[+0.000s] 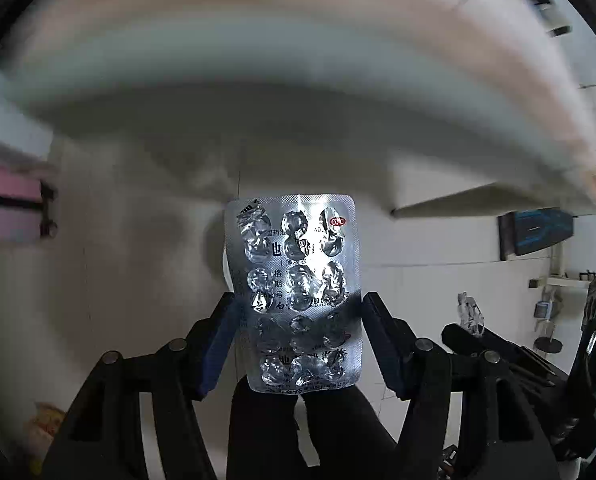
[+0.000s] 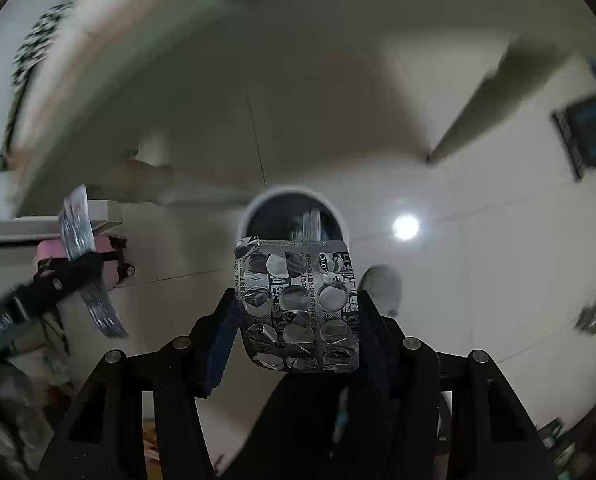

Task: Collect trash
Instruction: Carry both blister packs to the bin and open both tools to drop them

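Note:
My left gripper (image 1: 298, 312) is shut on an empty silver pill blister pack (image 1: 294, 280), held upright between its black fingers (image 1: 218, 340) above the white tiled floor. My right gripper (image 2: 296, 312) is shut on a second used blister pack (image 2: 296, 304), foil side toward the camera. Just beyond it, below, stands a round white bin with a dark inside (image 2: 294, 216). The left gripper with its blister pack (image 2: 78, 224) shows at the left of the right wrist view. The right gripper with its pack (image 1: 471, 316) shows at the lower right of the left wrist view.
A white table's blurred underside and edge (image 1: 298, 60) arch over both views. A pink suitcase (image 2: 102, 264) stands at the left on the floor. A dark framed picture (image 1: 537, 232) leans on the wall at the right. A bright light reflection (image 2: 405, 227) lies on the tiles.

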A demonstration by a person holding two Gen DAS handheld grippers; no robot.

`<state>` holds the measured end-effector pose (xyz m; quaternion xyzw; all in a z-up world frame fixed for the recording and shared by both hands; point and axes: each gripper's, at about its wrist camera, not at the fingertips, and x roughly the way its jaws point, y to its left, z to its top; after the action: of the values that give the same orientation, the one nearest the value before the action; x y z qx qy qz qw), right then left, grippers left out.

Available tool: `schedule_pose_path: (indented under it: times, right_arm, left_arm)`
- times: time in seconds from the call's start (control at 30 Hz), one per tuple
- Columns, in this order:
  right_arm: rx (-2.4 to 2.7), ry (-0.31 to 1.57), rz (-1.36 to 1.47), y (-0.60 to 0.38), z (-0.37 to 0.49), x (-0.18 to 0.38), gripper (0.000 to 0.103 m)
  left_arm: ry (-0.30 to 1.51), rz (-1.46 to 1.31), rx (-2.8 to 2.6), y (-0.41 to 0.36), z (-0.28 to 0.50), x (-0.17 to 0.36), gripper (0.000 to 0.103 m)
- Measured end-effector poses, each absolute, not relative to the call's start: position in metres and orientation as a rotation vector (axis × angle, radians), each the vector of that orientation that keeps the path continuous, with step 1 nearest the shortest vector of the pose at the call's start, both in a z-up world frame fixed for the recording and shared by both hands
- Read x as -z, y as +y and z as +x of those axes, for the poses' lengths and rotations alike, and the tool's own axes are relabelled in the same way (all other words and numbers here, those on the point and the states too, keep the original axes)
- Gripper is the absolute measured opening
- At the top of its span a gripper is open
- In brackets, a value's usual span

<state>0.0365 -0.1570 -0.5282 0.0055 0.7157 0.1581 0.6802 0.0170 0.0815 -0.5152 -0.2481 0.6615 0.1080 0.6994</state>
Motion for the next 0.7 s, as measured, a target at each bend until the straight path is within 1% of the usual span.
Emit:
schedule_pose_path:
  times: [0.07,0.13,0.27,0.37,0.47,0.5,0.53,0.57,0.6,0.63,0.67,0.7]
  right_arm:
    - [-0.341,1.635,0.022,-0.161,0.038,0.576,0.059]
    - [-0.341,1.645,0.001,-0.161,0.039,0.624,0.059]
    - [-0.359,1.661,-0.018,-0.157,0.046,0.700,0.059]
    - [-0.374,1.671,-0.007,-0.153,0.051,0.745,0.059]
    - [-0.400,1.684,0.010,-0.150,0.052,0.777,0.059]
    - [-0.405,1.694,0.022,-0.150,0.052,0.787,0.060]
    - [-0.415,1.696,0.037,-0.149,0.051,0.792,0.060]
    - [-0.435,1.705,0.052,-0.146,0.050,0.797,0.066]
    - [-0.454,1.719,0.066,-0.145,0.048,0.802,0.072]
    - [-0.467,1.721,0.078,-0.142,0.047,0.803,0.086]
    - [-0.479,1.718,0.085,-0.140,0.046,0.805,0.095]
    - [-0.483,1.715,0.069,-0.138,0.045,0.804,0.098]
  left_arm:
    - [1.507,-0.594,-0.244,0.080,0.017,0.571,0.060]
    - [1.535,-0.609,-0.235,0.076,0.019,0.615,0.060]
    - [1.580,-0.633,-0.225,0.073,0.028,0.706,0.060]
    - [1.595,-0.680,-0.222,0.077,0.032,0.745,0.061]
    - [1.597,-0.681,-0.232,0.083,0.034,0.764,0.063]
    - [1.592,-0.685,-0.235,0.084,0.030,0.765,0.071]
    - [1.591,-0.687,-0.239,0.086,0.028,0.766,0.088]
    - [1.593,-0.684,-0.245,0.087,0.026,0.766,0.095]
    - [1.592,-0.671,-0.256,0.088,0.023,0.764,0.100]
    - [1.591,-0.646,-0.266,0.089,0.021,0.760,0.100]
    - [1.594,-0.621,-0.278,0.089,0.018,0.757,0.100]
    - [1.592,-0.601,-0.290,0.091,0.014,0.754,0.100]
